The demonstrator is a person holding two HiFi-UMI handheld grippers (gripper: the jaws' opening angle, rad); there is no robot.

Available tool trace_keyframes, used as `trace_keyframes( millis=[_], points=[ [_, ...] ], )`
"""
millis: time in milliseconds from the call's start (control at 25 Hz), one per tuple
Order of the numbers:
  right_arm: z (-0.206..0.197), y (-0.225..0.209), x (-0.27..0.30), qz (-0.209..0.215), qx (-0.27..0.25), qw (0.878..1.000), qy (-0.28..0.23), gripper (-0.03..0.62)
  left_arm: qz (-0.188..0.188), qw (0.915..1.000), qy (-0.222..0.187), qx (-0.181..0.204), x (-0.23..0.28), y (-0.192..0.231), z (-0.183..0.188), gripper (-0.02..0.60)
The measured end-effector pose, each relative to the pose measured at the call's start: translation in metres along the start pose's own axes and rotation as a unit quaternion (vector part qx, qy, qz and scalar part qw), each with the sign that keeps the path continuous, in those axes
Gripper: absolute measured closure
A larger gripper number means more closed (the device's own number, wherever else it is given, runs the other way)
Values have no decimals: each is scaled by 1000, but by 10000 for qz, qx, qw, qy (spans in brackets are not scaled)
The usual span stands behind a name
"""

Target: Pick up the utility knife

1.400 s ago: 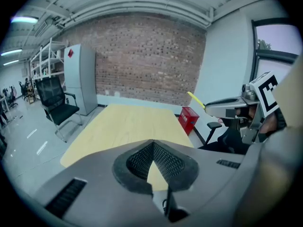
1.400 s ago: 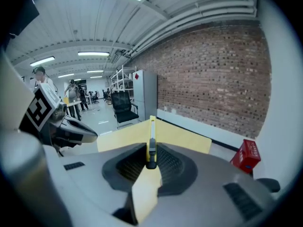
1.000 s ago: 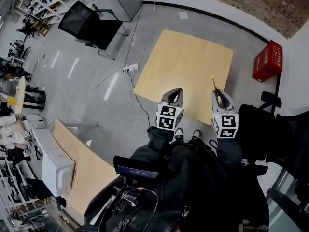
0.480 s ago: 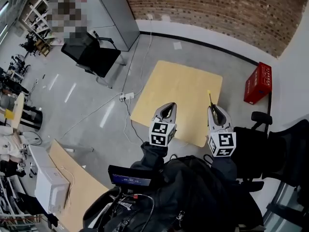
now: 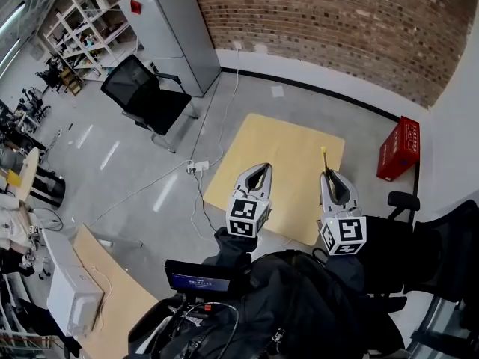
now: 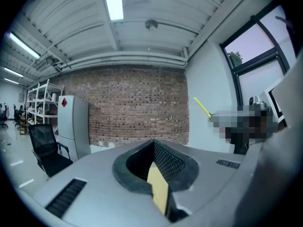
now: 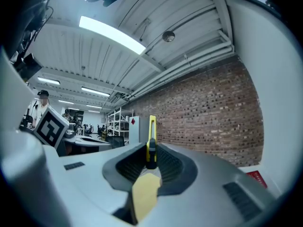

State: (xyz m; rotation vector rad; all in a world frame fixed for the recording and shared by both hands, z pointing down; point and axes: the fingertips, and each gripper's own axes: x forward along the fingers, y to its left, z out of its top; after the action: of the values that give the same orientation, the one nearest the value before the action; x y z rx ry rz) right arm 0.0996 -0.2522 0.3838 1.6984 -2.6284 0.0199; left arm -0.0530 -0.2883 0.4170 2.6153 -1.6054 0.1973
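Note:
The yellow utility knife stands out from the tips of my right gripper, which is shut on it and held in the air over the near edge of the wooden table. In the right gripper view the utility knife rises thin and upright between the pads, against the brick wall. My left gripper is beside it to the left, shut with nothing in it. The left gripper view looks level across the room past the left gripper, and the knife shows as a yellow sliver at the right.
A red crate sits on the floor right of the table. A black office chair and a grey cabinet stand at the back left, and a power strip with cables lies left of the table. Another black chair is close on my right.
The head view has tilted up, and the brick wall and cabinet have come into sight. Both grippers sit a little lower in the frame. The right gripper's hold on the knife is unchanged.

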Motion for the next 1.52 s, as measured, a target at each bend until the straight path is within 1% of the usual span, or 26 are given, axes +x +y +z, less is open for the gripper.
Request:
trace_keyframes(
  millis=[280, 520, 760, 880, 1160, 1520],
  points=[
    [33, -11, 0, -97, 44, 9991, -418, 523, 40, 9991, -400, 98, 1, 3, 34, 581],
    [65, -10, -2, -69, -35, 9969, -779, 525, 55, 9970, -735, 218, -3, 3, 64, 581],
    [75, -11, -1, -65, -192, 9957, -908, 525, 68, 9954, -921, 265, -1, 1, 78, 581],
    [78, -11, 0, -91, -301, 9951, -936, 525, 75, 9947, -970, 342, -1, 0, 83, 581],
    [75, -11, 3, -31, -334, 9953, -911, 525, 106, 9942, -1007, 367, 0, 0, 84, 581],
    [73, -11, 6, -44, -326, 9957, -870, 525, 132, 9953, -887, 373, 3, 1, 77, 581]
  ],
)
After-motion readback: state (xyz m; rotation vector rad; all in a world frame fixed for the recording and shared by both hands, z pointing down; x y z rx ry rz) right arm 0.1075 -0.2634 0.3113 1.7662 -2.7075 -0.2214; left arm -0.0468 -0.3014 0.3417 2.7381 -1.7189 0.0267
